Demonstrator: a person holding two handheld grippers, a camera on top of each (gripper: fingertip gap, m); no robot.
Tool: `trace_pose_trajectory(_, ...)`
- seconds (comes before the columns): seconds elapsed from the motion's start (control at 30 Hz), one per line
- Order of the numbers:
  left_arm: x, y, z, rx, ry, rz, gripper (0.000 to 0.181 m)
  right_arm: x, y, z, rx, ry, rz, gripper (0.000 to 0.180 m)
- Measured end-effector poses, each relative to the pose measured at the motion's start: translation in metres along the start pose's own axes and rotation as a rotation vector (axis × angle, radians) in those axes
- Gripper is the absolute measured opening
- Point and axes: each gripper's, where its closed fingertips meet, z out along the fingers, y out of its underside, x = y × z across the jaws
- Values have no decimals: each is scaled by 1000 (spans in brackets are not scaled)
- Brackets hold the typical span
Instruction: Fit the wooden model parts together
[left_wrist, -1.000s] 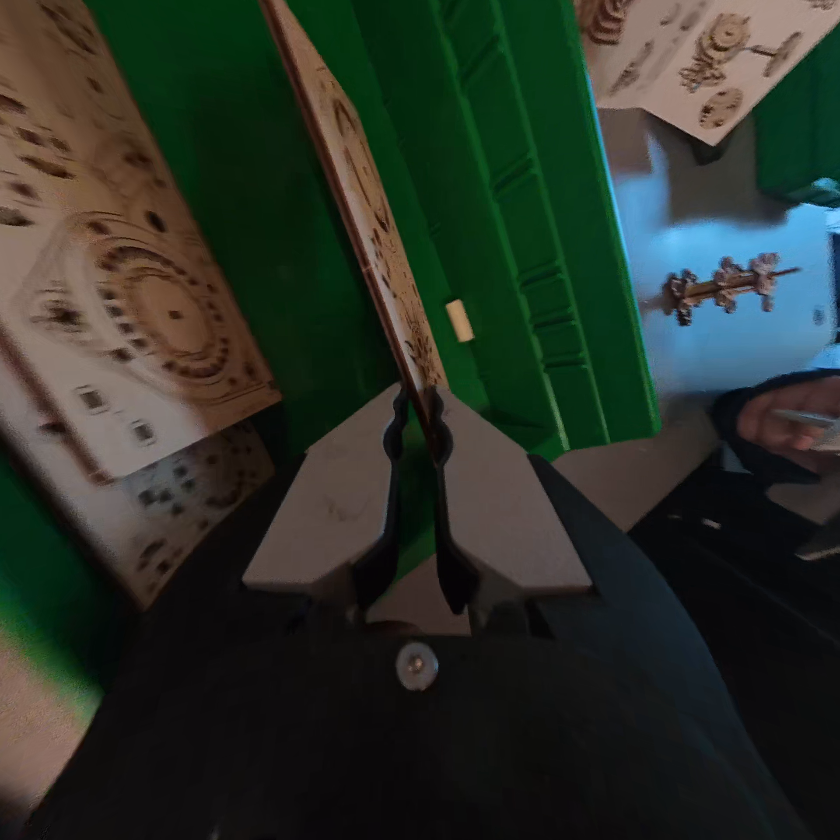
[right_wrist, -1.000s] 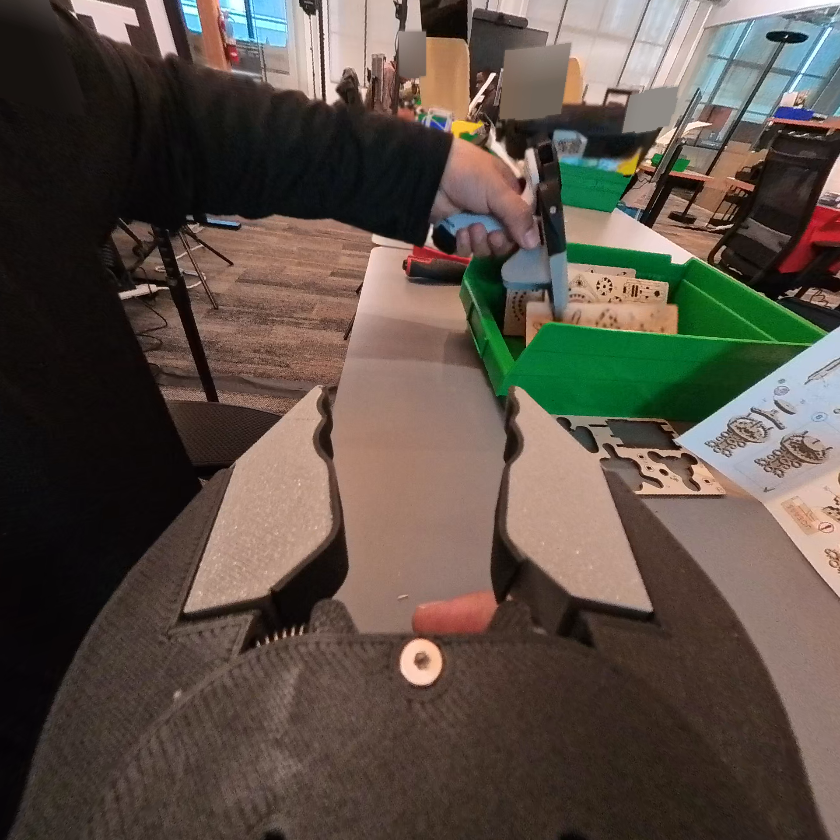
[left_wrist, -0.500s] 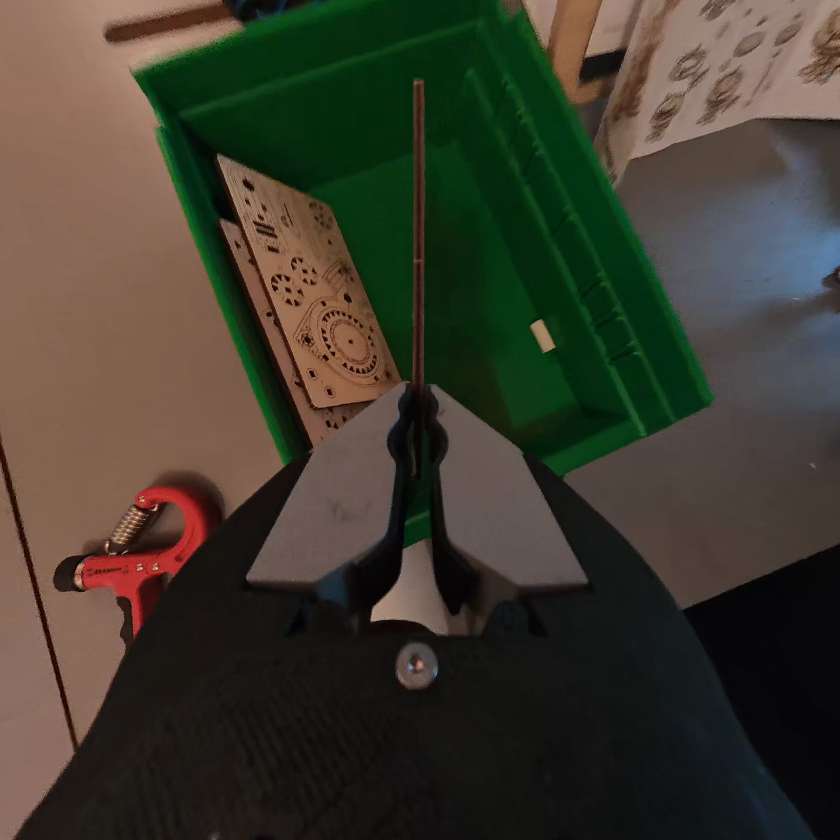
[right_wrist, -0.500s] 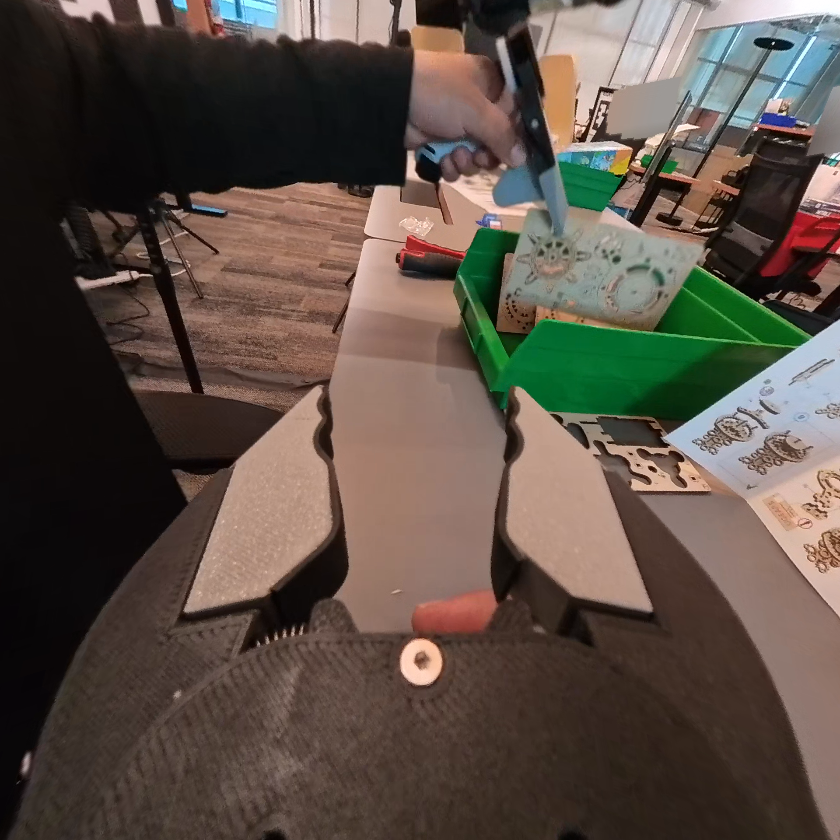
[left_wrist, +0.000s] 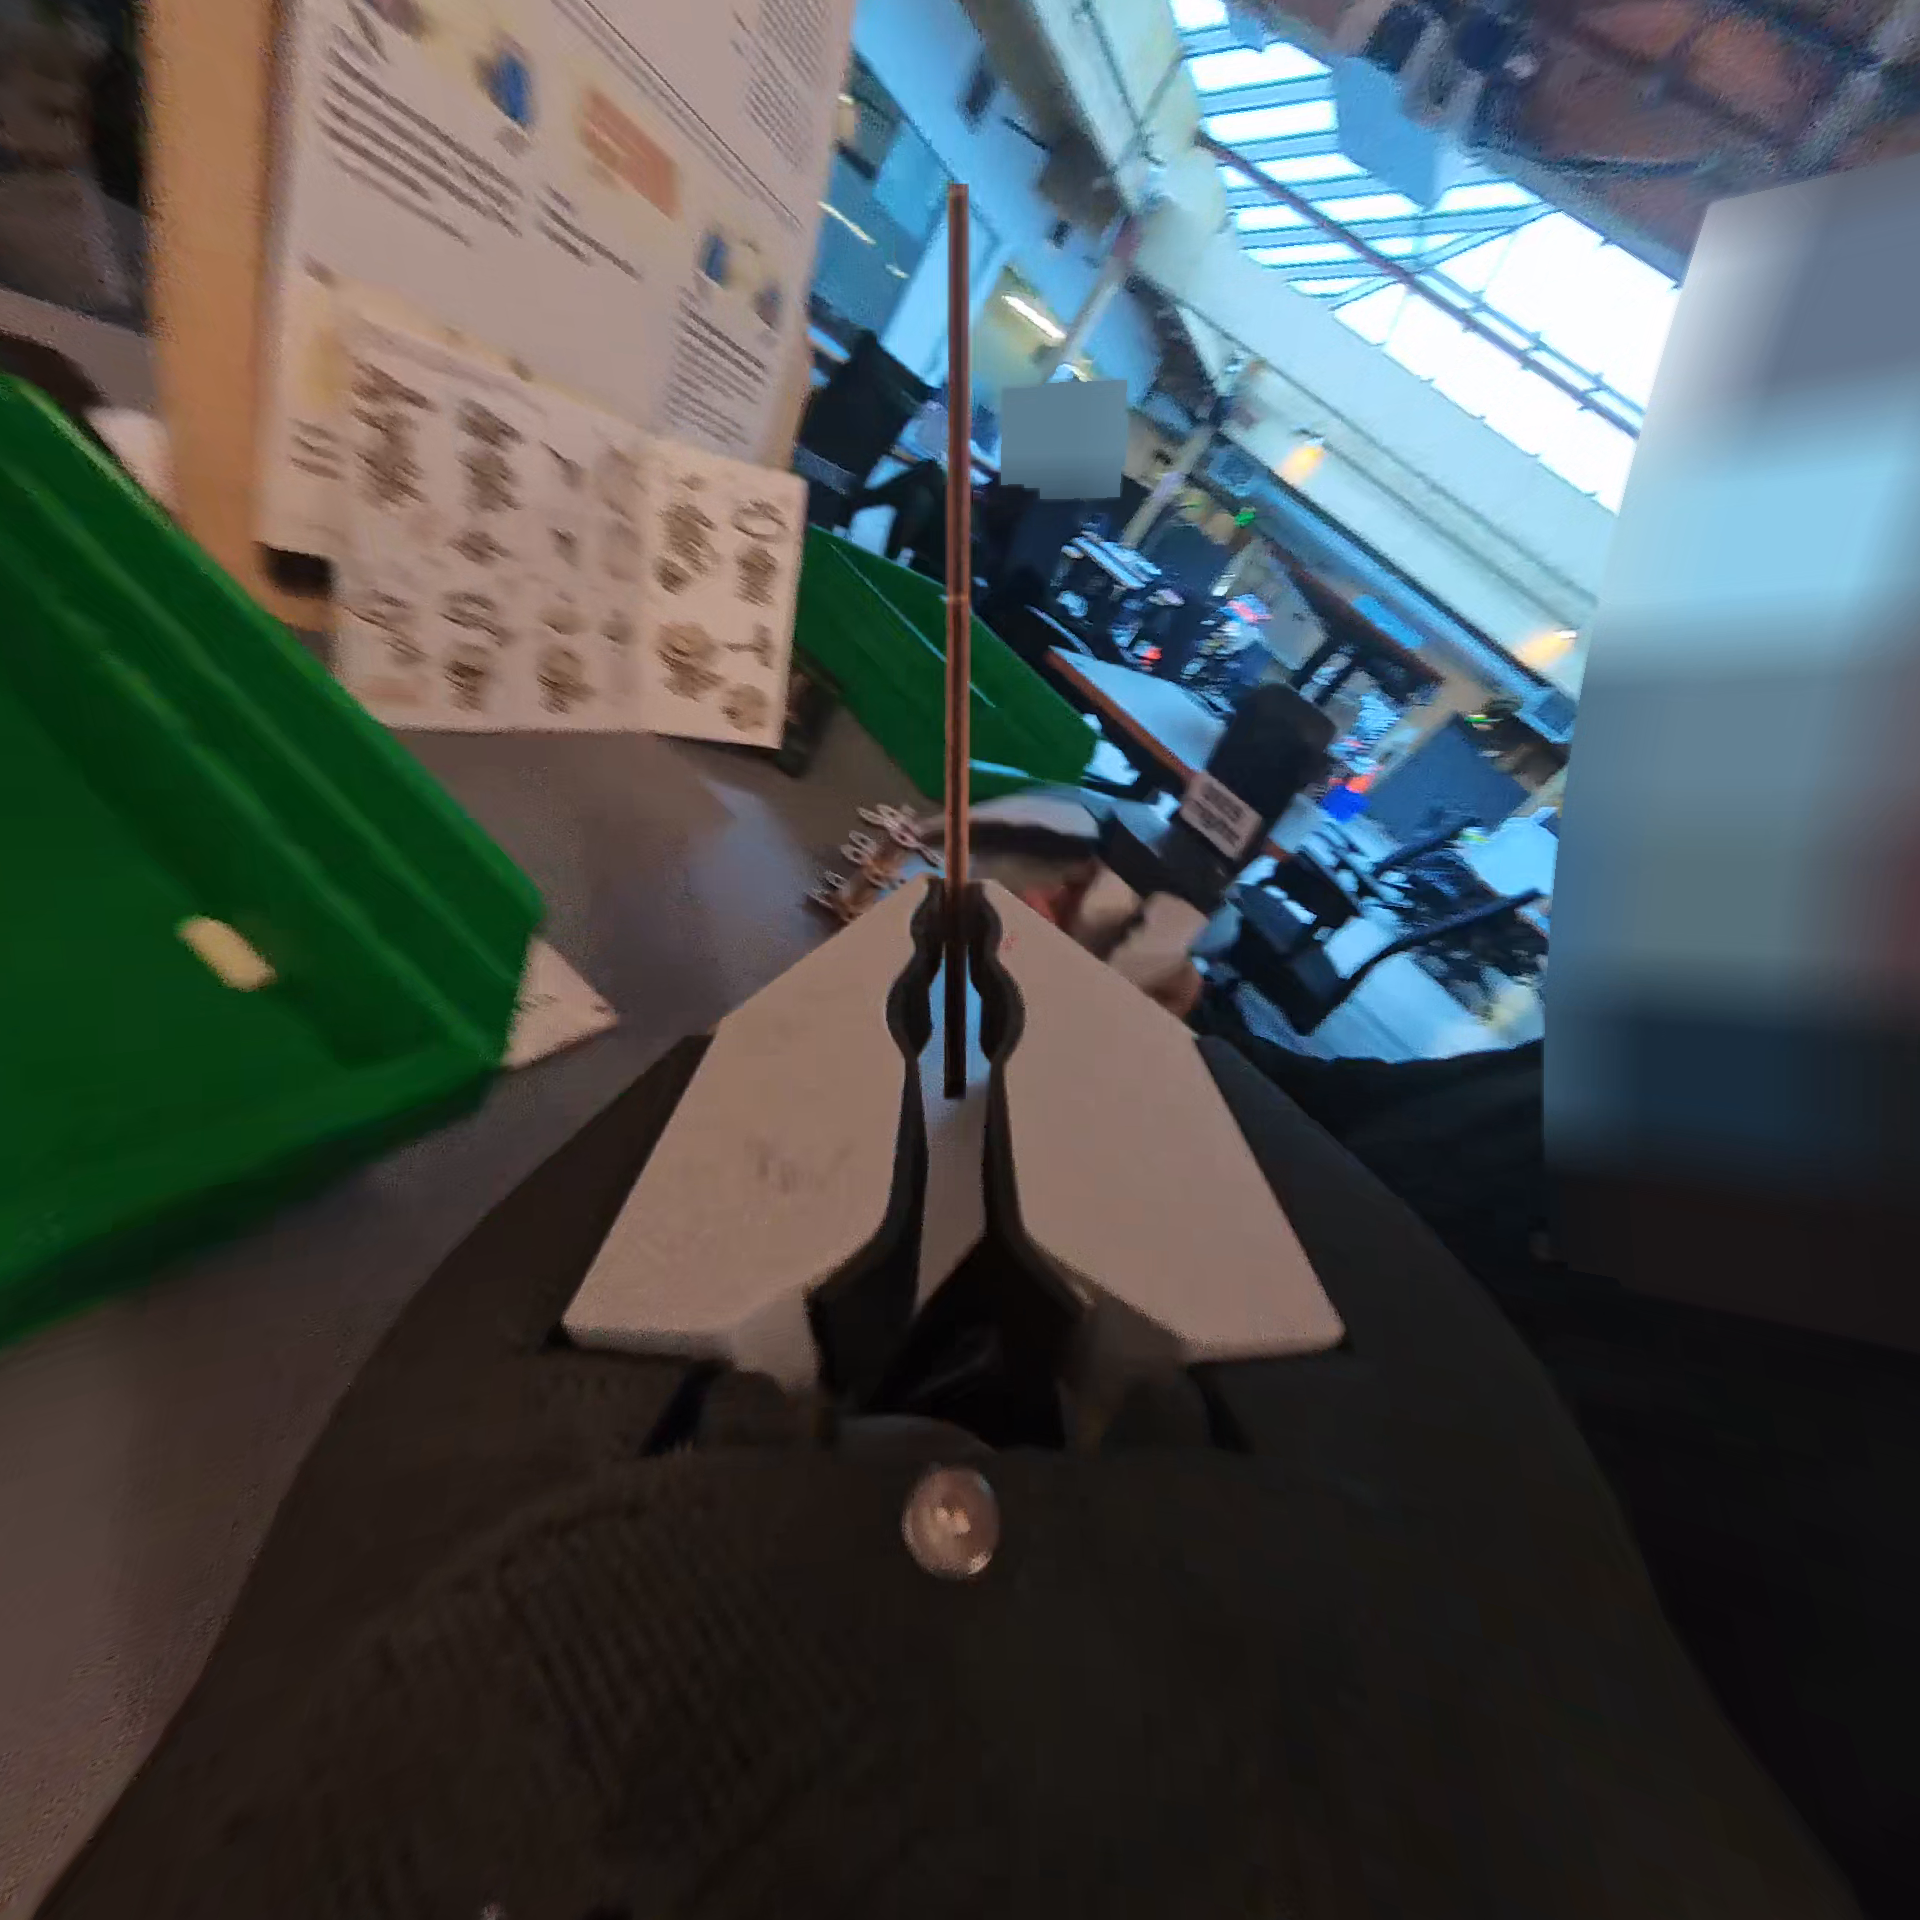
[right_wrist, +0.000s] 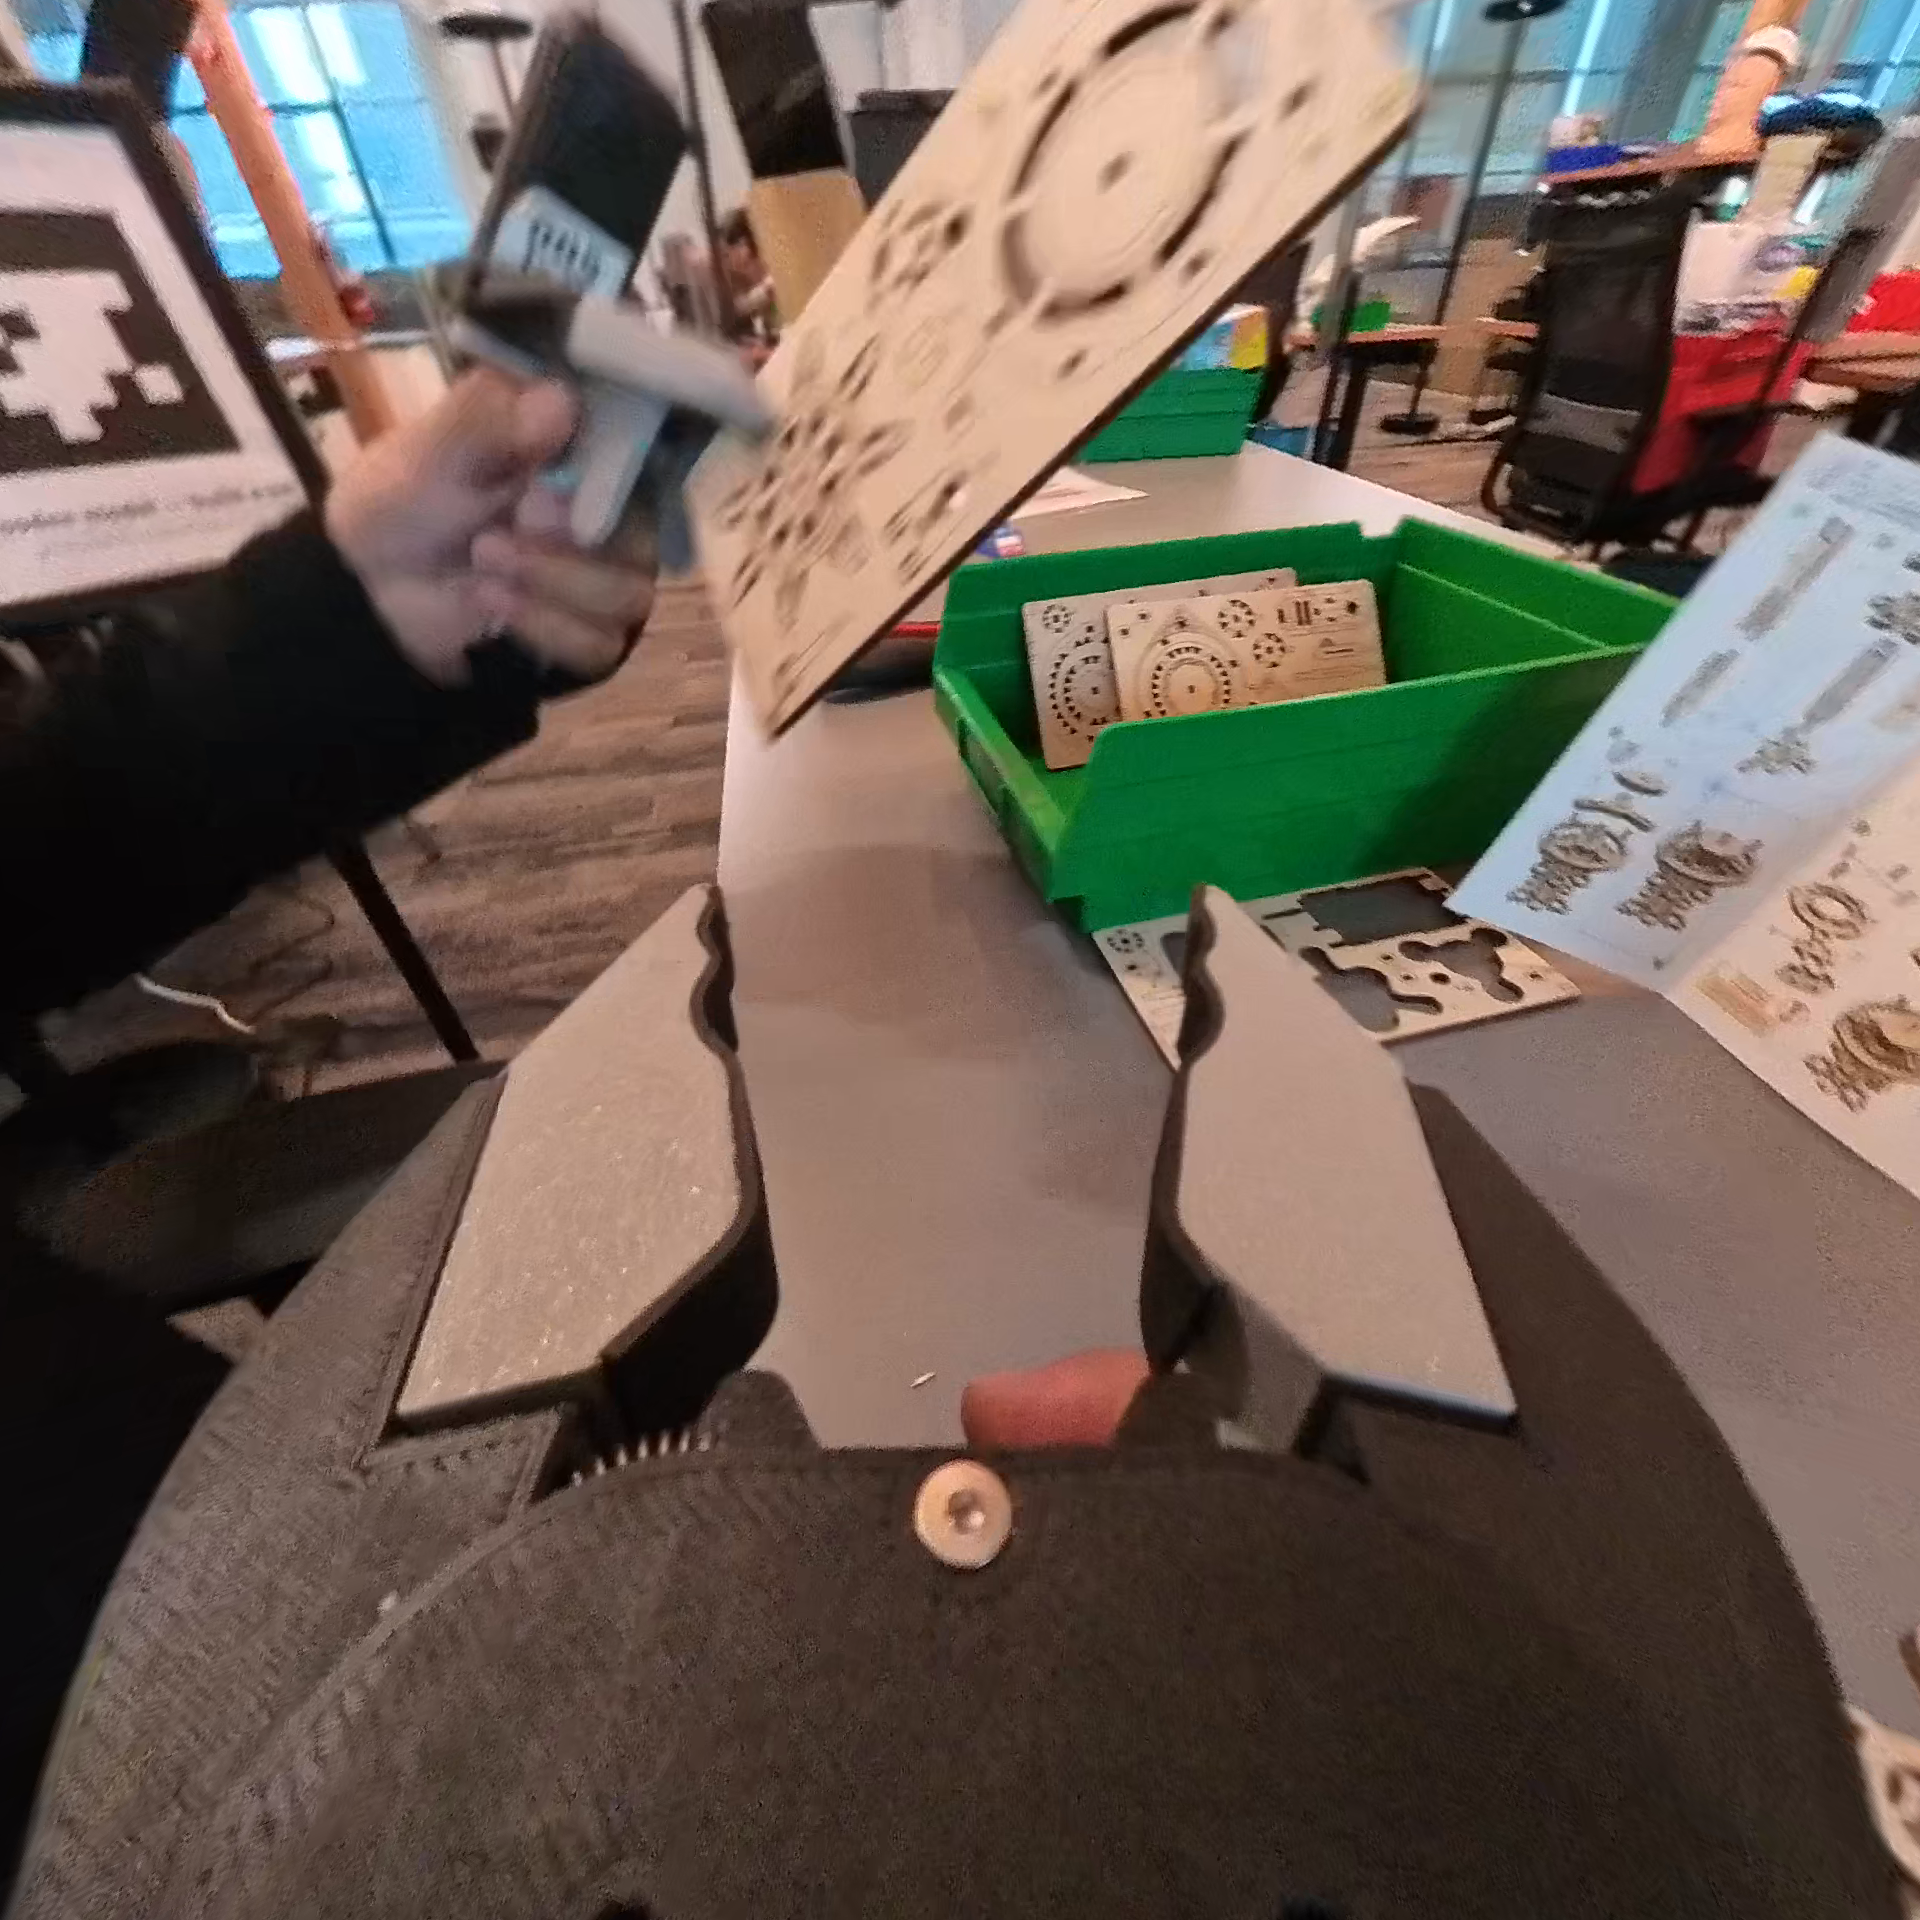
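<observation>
My left gripper (left_wrist: 957, 902) is shut on a thin wooden parts sheet (left_wrist: 957, 540), seen edge-on in the left wrist view. In the right wrist view the same sheet (right_wrist: 1039, 291) is held high in the air, left of the green bin (right_wrist: 1299, 790), with the left gripper (right_wrist: 727, 410) on its left edge. My right gripper (right_wrist: 956, 925) is open and empty, low over the grey table (right_wrist: 935, 1091). Two more wooden sheets (right_wrist: 1205, 655) stand in the bin. An emptied wooden sheet frame (right_wrist: 1382, 956) lies flat in front of the bin. A small assembled wooden part (left_wrist: 868, 857) lies on the table.
An instruction sheet (right_wrist: 1766, 790) stands at the right, and shows in the left wrist view (left_wrist: 582, 582) too. A second green bin (left_wrist: 914, 665) sits farther back. A fiducial marker board (right_wrist: 104, 343) stands at the left. The table's left edge drops to the floor. About 15 centimeters separates my left fingertips from my right.
The left gripper has lifted the wooden sheet out of the green bin, raised it high and swung it toward the near left. The right gripper has stayed open in place.
</observation>
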Motion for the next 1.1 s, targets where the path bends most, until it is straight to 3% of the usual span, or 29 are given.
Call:
trace_pose_trajectory(0.17, 28, 68, 35, -47, 171, -91, 0, -9, -11, -11, 61, -86, 195, 89)
trace_pose_trajectory(0.2, 31, 81, 43, -69, 195, -112, 0, -14, -13, -14, 74, -131, 241, 81)
trace_pose_trajectory(0.33, 36, 117, 68, -140, 243, -122, 1, -19, -12, -28, 95, -202, 331, 9)
trace_pose_trajectory(0.57, 31, 116, 94, -237, 199, 83, 14, -19, -8, -37, 85, -250, 348, 0)
trace_pose_trajectory(0.67, 30, 120, 108, -298, 188, 143, 5, -16, -5, -37, 77, -260, 364, 0)
trace_pose_trajectory(1.1, 42, 126, 123, -267, 335, -6, 1, -1, -9, -44, 116, -239, 430, 3)
